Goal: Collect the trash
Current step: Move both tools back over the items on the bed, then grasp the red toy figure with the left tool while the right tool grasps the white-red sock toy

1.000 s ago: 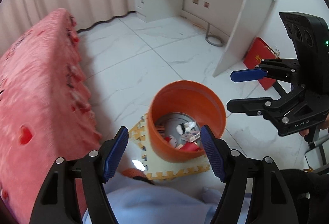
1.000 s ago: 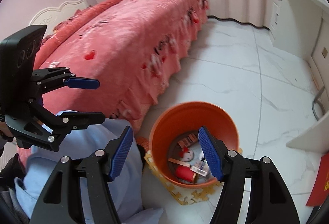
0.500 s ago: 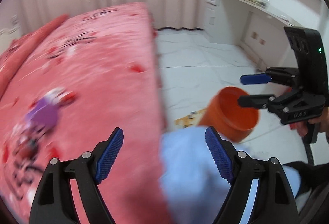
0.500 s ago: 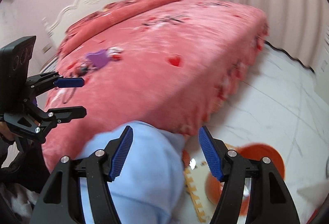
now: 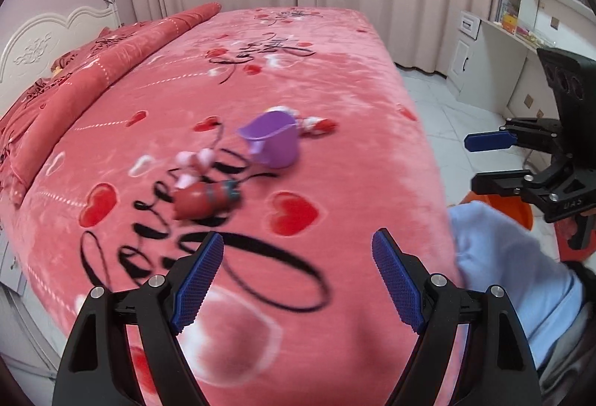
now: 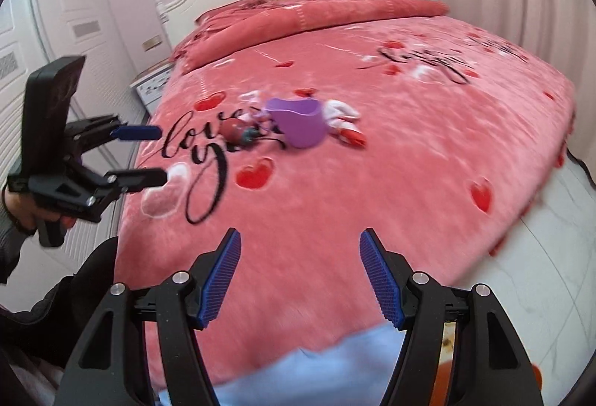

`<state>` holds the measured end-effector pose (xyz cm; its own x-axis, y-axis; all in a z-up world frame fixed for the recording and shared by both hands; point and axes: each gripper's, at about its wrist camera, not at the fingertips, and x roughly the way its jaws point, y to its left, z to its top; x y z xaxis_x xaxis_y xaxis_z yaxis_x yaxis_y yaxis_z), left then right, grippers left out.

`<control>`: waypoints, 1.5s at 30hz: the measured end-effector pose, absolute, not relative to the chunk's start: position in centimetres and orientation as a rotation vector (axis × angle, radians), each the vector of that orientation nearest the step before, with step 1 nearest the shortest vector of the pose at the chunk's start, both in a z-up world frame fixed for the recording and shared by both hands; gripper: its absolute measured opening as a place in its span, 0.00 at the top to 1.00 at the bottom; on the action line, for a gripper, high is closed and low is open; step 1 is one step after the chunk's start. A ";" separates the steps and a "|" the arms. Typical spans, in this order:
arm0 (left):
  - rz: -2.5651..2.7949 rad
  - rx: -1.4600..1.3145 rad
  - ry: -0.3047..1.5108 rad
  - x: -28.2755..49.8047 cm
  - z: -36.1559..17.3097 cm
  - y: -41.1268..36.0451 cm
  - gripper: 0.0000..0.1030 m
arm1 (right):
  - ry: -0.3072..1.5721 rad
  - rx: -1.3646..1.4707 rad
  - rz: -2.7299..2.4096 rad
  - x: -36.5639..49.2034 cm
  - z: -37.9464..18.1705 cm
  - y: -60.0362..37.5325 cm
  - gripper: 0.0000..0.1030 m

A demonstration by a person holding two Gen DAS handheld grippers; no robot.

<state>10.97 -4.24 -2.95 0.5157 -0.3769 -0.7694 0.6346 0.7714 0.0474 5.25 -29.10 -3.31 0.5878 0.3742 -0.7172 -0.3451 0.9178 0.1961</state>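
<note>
Left wrist view: at 9 o'clock a white headboard (image 5: pixel 33 41) and the folded red quilt (image 5: pixel 111 48). The pink bedspread (image 5: pixel 335 100) fills the middle. On it, near centre, lie the trash pieces, all blurred: a red tube-like wrapper (image 5: pixel 203 199) at about 10 o'clock from the left gripper (image 5: pixel 298 275), small pink-white scraps (image 5: pixel 192 164) just above it, a purple cup (image 5: pixel 273 139) tipped on its side at 12 o'clock, and white-red scraps (image 5: pixel 316 124) just behind the cup. The left gripper's jaws have just been opening; they stand released with only bedspread between them. At 3 o'clock this view alone shows the desk and shelves (image 5: pixel 521 15), an orange bin (image 5: pixel 517 216) rim behind a light blue knee (image 5: pixel 510 257), and the right gripper (image 5: pixel 491 160) from the side, parted and empty.

Right wrist view: at 9 o'clock, seen only here, a white door (image 6: pixel 48 33), a nightstand (image 6: pixel 152 85), and the left gripper (image 6: pixel 158 154) held in a hand (image 6: pixel 22 208), jaws apart. The same cup (image 6: pixel 298 123) and wrapper (image 6: pixel 236 130) sit at 12 o'clock, well apart from the right gripper (image 6: pixel 300 275), whose jaws are apart with nothing in them
</note>
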 end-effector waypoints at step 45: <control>-0.710 0.263 1.016 19.9 -10.7 -0.9 0.50 | 0.946 0.088 0.399 14.8 -9.0 -27.5 0.35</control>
